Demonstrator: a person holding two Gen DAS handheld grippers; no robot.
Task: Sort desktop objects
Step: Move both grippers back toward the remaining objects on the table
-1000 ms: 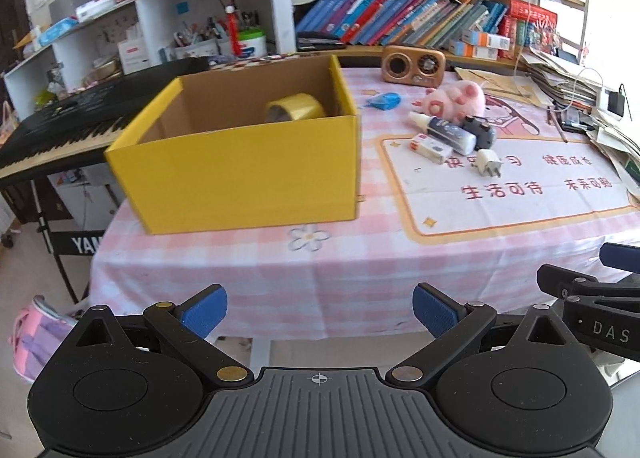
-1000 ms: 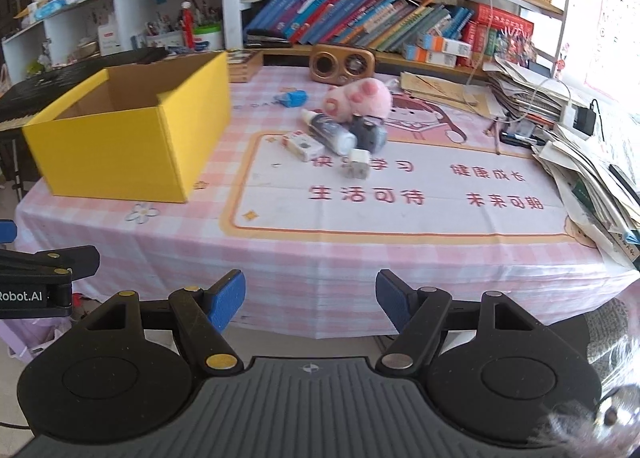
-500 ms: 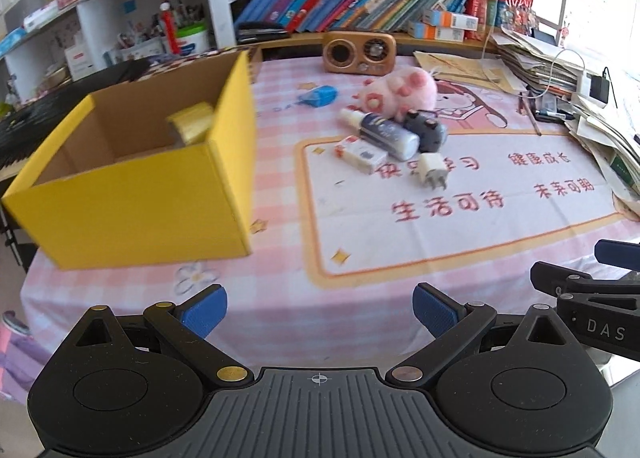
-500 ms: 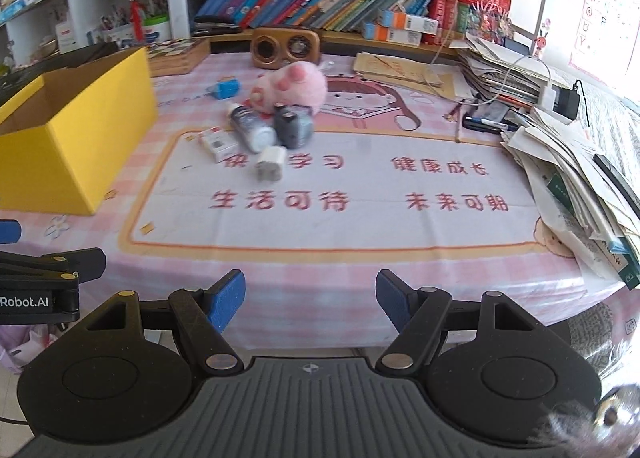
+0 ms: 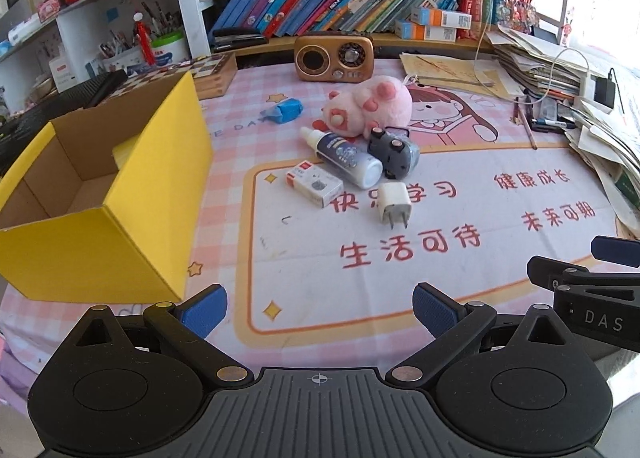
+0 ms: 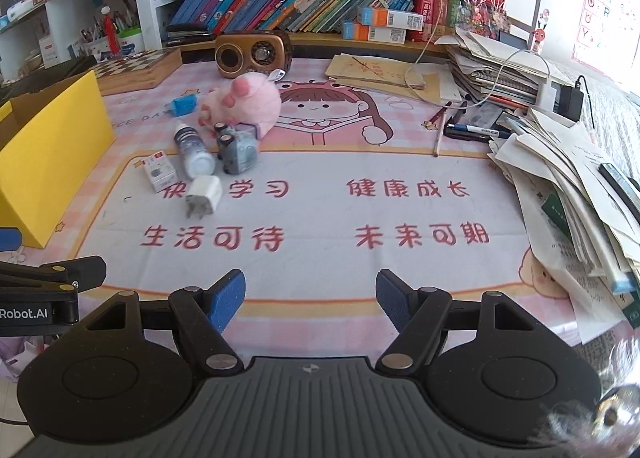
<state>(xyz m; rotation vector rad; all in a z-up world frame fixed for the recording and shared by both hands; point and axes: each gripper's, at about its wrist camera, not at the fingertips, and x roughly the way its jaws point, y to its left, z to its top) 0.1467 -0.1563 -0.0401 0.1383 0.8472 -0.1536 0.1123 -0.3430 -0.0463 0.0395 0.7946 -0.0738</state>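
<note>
Both grippers empty, jaws spread wide: left gripper [image 5: 318,308] and right gripper [image 6: 310,298] hover above the near edge of the desk mat [image 5: 460,266], touching nothing. Loose items sit clustered mid-mat, just right of the yellow box [image 5: 132,218]: white charger plug [image 5: 394,204] nearest, small carton [image 5: 314,183], spray bottle [image 5: 344,157], grey toy car [image 5: 394,154], pink plush pig [image 5: 370,106] behind. Looks like the approach before a pick; next move probably calls for reaching forward, closing on the plug, then carrying it left into the box.
</note>
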